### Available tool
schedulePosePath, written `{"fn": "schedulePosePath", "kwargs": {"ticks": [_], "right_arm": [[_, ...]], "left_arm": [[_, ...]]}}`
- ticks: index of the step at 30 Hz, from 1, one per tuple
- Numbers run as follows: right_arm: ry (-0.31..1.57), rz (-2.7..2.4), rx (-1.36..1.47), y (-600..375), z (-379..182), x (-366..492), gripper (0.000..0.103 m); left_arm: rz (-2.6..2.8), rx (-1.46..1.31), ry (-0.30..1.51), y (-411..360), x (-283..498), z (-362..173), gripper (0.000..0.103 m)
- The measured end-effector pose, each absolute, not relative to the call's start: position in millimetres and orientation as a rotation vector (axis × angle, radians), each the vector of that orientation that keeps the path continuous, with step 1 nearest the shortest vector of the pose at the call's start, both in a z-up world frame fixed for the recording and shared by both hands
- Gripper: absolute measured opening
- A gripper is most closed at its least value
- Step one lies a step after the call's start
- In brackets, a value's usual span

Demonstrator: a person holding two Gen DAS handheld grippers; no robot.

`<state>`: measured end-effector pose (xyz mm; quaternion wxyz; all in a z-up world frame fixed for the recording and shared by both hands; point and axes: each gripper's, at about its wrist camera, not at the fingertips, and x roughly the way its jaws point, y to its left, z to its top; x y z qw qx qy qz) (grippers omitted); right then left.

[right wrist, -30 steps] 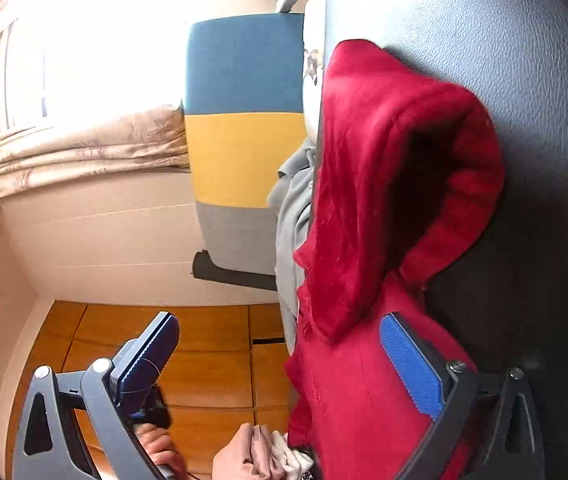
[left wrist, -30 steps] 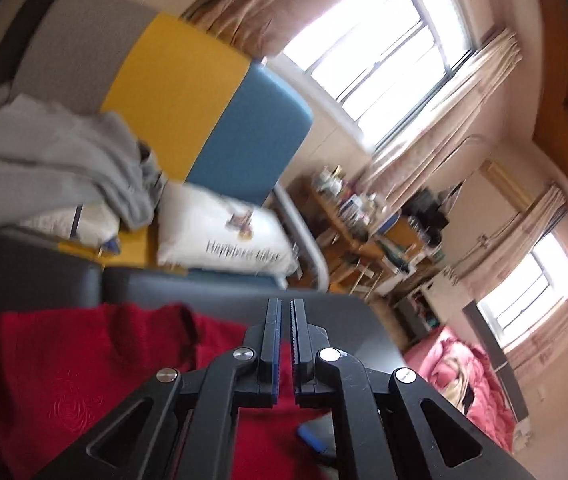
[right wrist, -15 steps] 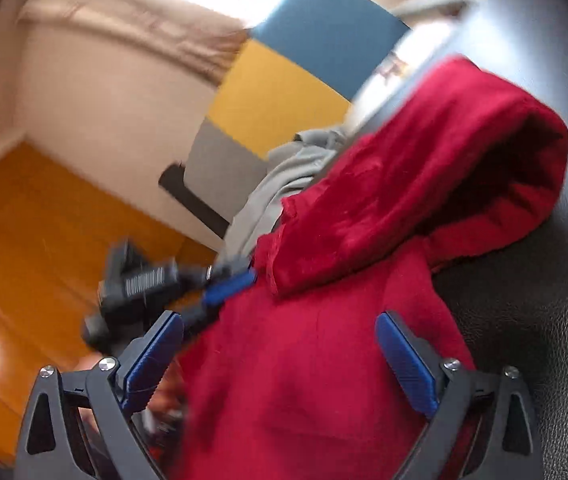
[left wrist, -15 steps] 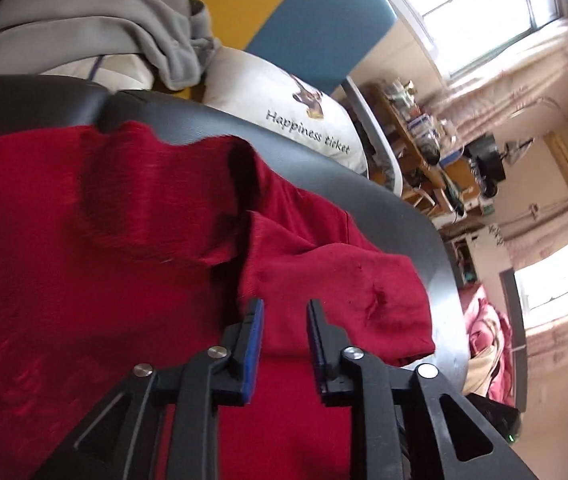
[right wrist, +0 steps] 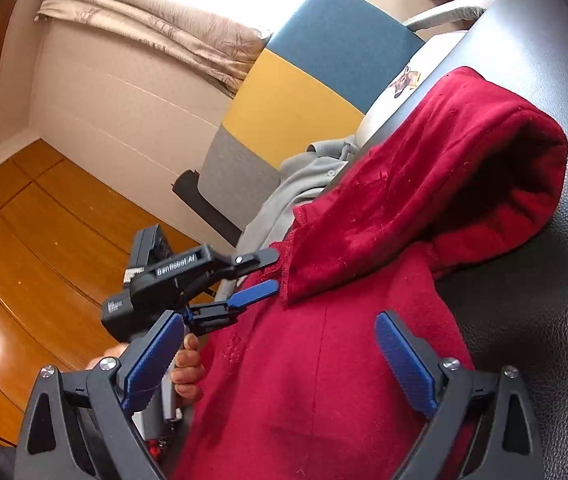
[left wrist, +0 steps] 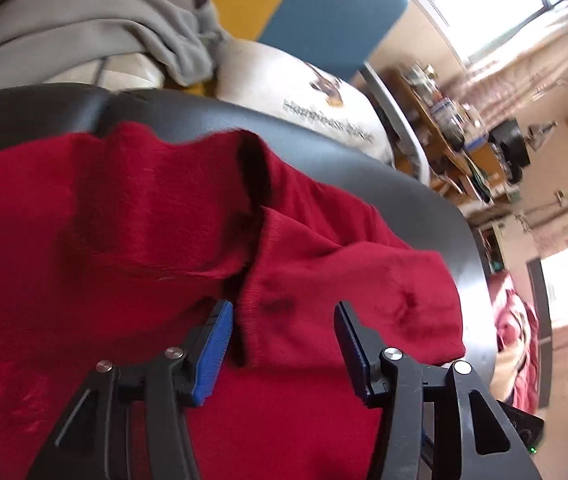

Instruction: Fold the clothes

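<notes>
1. Left tongs point(left wrist: 282, 330): jaws opening, tilted downward over the red hooded sweater point(left wrist: 132, 264); a ribbed fold of red fabric sits between the blue pads point(left wrist: 217, 344), which are not pressing on it.
2. In the right wrist view, the left tongs point(right wrist: 272, 276) meet the edge of the red hood point(right wrist: 436, 168) from the left; a hand point(right wrist: 188, 372) grips their handle below.
3. Right tongs point(right wrist: 280, 364): spread wide, released; the sweater's body lies beneath and ahead of them, nothing pinched.
4. The sweater lies spread on a black leather bench point(right wrist: 532, 264); the hood is ahead of the right tongs, opening toward the right.
5. Beyond the left tongs: grey garment point(left wrist: 96, 36) heaped upper left; white printed pillow point(left wrist: 300, 100) to its right; a blue, yellow and grey chair back point(right wrist: 304, 80) behind both.
</notes>
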<state>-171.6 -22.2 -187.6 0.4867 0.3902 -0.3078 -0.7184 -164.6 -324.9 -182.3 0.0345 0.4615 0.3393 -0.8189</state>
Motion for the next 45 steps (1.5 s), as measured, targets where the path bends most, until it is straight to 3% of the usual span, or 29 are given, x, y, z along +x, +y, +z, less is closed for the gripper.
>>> {"fn": "schedulePosePath", "kwargs": {"ticks": [1,3,10,14,21,26,31,38,45], "right_arm": [[-0.737,-1.754,0.954,-24,-187,-171,0.099],[-0.712,-1.768,0.964,-26,-186,-171,0.098],[-0.456,-1.907,1.029,-45,-161,-172,0.098],[-0.706,-1.865,1.058,-33,-164,-196,0.102],[-0.945,-1.808,1.067,-28,-179,-212,0.103],[-1.238,-1.668,1.022,-14,-194,-218,0.103],[-1.323,-1.648,1.050,-12,-198,-224,0.103],[-1.176,-1.771,1.132,-31,-183,-224,0.103],[-0.625,-2.009,1.125,-80,-174,-199,0.103]], "left_arm": [[-2.520,1.443,1.034,-321,-170,-185,0.049],[-2.526,1.480,1.018,-313,-179,-189,0.007],[-2.665,1.256,1.142,-326,-163,-142,0.006],[-2.797,1.024,1.245,-337,-145,-88,0.006],[-2.870,0.756,1.193,-363,-89,-30,0.006],[-2.751,0.690,1.241,-405,-50,-45,0.006],[-2.627,0.712,1.286,-431,-16,-87,0.006],[-2.490,0.796,1.275,-445,19,-146,0.006],[-2.361,0.941,1.222,-452,31,-202,0.006]]}}
